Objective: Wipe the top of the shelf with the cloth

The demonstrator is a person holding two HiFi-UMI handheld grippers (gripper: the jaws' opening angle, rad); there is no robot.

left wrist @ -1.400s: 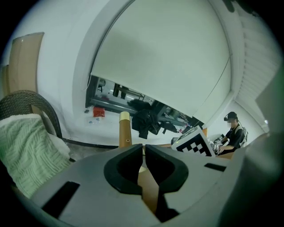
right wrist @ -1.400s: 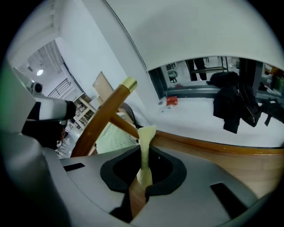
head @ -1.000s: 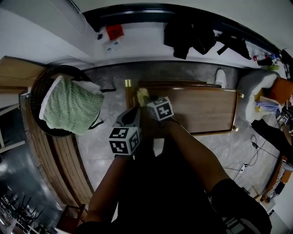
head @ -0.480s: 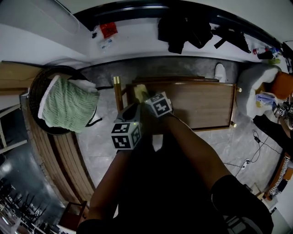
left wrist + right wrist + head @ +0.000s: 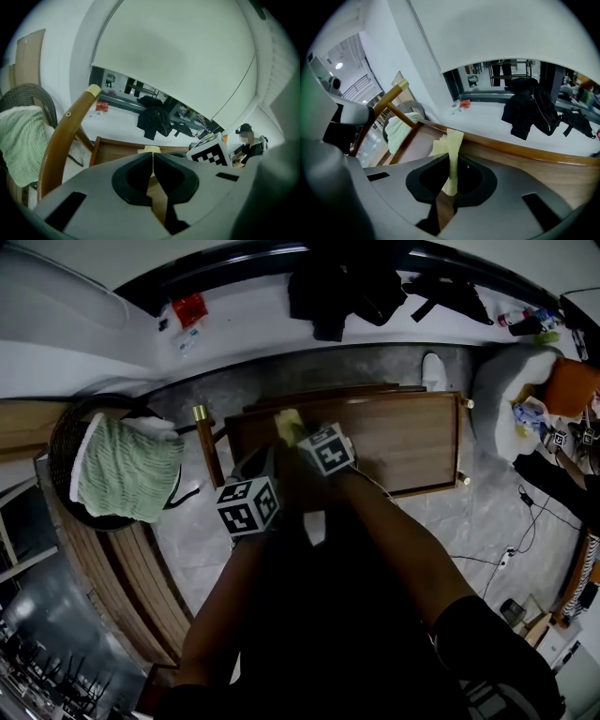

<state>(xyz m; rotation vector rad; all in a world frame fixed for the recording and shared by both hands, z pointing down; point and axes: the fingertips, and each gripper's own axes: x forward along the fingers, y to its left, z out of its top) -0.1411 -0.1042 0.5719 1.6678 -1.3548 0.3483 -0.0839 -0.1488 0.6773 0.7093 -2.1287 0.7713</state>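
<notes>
While the right gripper [image 5: 450, 164] clamps the cloth [image 5: 451, 140] over the shelf top [image 5: 403, 442] left end for wiping, the left gripper [image 5: 152, 159] idles, jaws together, empty.

1. The brown wooden shelf top [image 5: 412, 437] lay bare from its middle to its right end, open room for a pass.
2. Its left end was crowded: the pale yellow cloth [image 5: 289, 421], the right gripper [image 5: 298, 439] pinching it, and the left gripper [image 5: 265, 468] just beside, on the near side.
3. A tilted wooden post with a pale cap [image 5: 206, 442] stood just left of the shelf.
4. Further left, a dark woven basket [image 5: 58, 442] holding a green knitted towel [image 5: 127, 470] filled the floor.
5. Dark clothes [image 5: 342, 287] lay heaped well beyond the far edge.
</notes>
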